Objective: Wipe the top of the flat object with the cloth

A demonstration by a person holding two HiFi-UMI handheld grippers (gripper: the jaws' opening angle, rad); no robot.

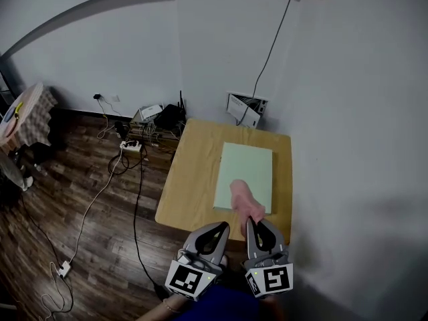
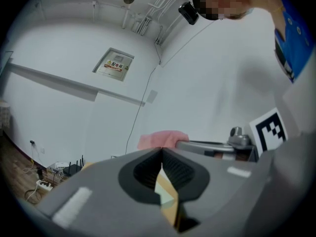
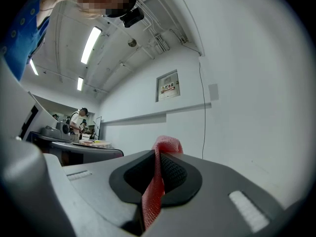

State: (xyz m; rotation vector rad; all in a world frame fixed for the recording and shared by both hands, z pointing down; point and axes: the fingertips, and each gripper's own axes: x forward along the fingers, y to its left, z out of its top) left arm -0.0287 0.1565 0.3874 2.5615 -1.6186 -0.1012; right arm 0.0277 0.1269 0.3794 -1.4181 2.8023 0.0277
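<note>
A pale green flat board (image 1: 246, 172) lies on a small wooden table (image 1: 190, 186) against the wall. A pink cloth (image 1: 243, 199) hangs over the board's near edge, and my right gripper (image 1: 255, 222) is shut on it. In the right gripper view the cloth (image 3: 157, 181) is pinched between the dark pads and sticks out past the tips of the right gripper (image 3: 159, 154). My left gripper (image 1: 219, 229) is level beside it on the left, shut with nothing in it. The left gripper view shows the left gripper (image 2: 161, 153) shut, with the cloth (image 2: 163, 139) off to its right.
Cables and a power strip (image 1: 131, 146) lie on the dark wood floor left of the table. A router and boxes (image 1: 160, 116) stand by the back wall. A white wall runs close along the table's right side. A round cloth-covered table (image 1: 27, 116) stands far left.
</note>
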